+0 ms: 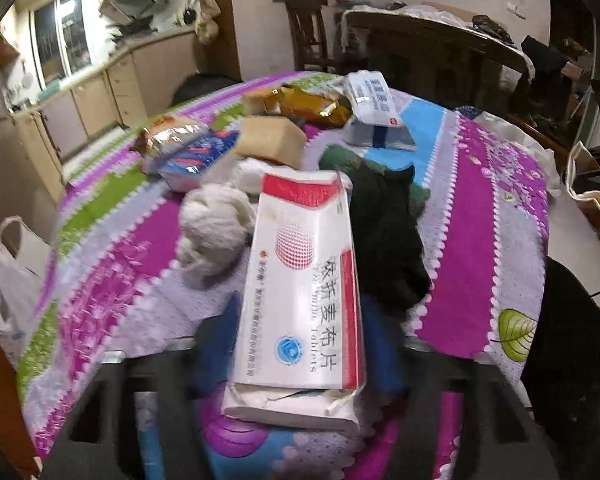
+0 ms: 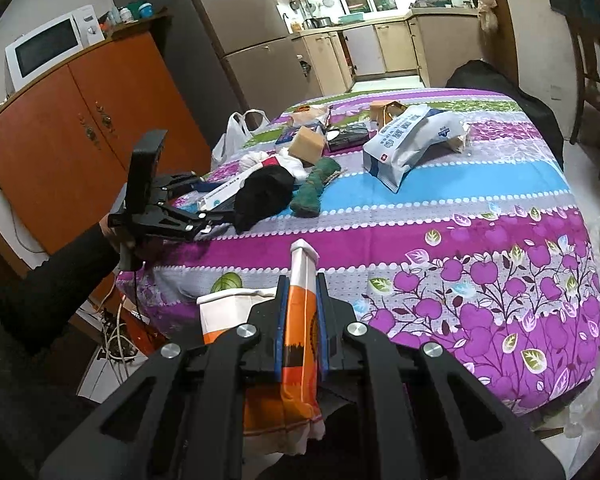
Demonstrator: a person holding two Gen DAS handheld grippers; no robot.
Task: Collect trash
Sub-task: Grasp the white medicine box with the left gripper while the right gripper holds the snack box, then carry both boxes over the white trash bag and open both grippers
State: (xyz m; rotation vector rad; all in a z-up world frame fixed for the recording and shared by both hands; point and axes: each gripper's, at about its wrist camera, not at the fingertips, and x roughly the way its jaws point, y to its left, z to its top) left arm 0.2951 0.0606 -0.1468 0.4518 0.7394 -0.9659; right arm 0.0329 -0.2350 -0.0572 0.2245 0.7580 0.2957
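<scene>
Left hand-held gripper (image 1: 300,344) grasps a white-and-red medicine box (image 1: 304,280) on the tabletop (image 2: 440,216). Right hand-held gripper (image 2: 300,316) is clenched on an orange-and-white bag (image 2: 300,320). Wrappers (image 1: 308,106), packets and cloths remain uncollected.

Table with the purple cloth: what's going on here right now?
A person is clearing trash with two handheld grippers. The left gripper has a white and red medicine box between its fingers, among the clutter on the table. The right gripper is shut on an orange and white bag near the table's edge.
</scene>
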